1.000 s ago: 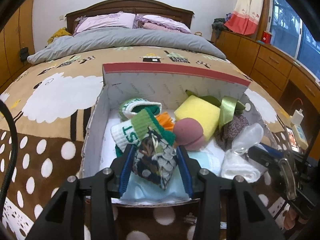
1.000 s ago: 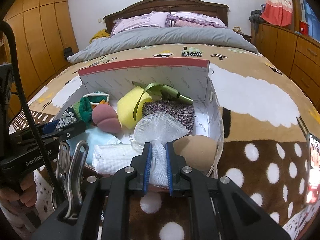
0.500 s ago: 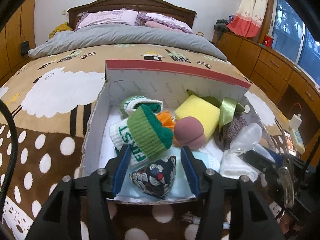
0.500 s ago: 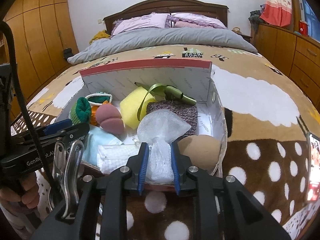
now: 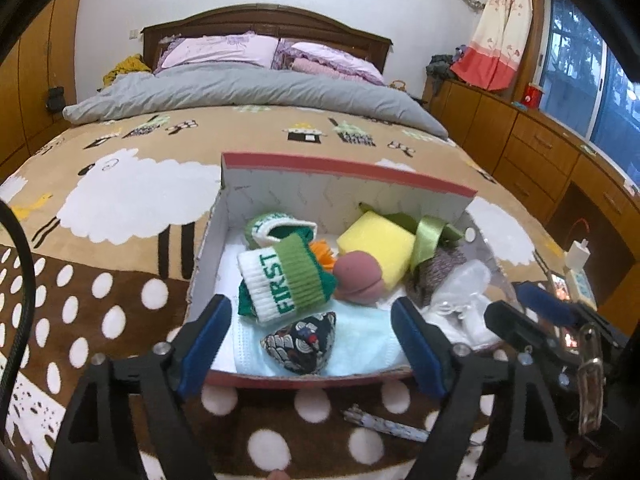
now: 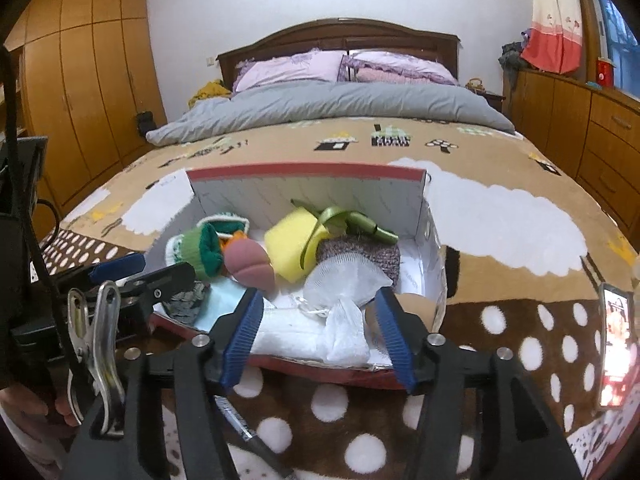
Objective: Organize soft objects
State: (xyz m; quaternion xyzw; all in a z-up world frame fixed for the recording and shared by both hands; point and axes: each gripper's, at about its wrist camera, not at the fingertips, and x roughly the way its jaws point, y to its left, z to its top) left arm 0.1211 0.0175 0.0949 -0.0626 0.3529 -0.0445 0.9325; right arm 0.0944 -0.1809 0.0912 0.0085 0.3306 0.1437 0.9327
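Observation:
An open shoebox (image 5: 344,196) stands on the bed, full of soft things. A dark patterned pouch (image 5: 300,342) lies on a pale blue face mask (image 5: 360,348) at the box's near edge. My left gripper (image 5: 310,320) hangs just above the pouch, its jaws opening wide, and no pad touches it. Behind sit a green and white sock (image 5: 284,280), a pink sponge (image 5: 358,278) and a yellow sponge (image 5: 378,244). A white mesh bag (image 6: 344,292) rests in the box. My right gripper (image 6: 318,304) straddles the bag, its jaws opening and clear of it.
A pen (image 6: 248,432) lies on the spotted blanket in front of the box. A lit phone (image 6: 614,340) lies to the right. Wooden drawers (image 5: 540,148) line the right wall and a wardrobe (image 6: 80,92) the left. A grey duvet (image 5: 240,92) covers the far bed.
Both grippers have opened and drawn up and back. The left one let go of the patterned pouch, which now lies on the mask. The right one let go of the mesh bag.

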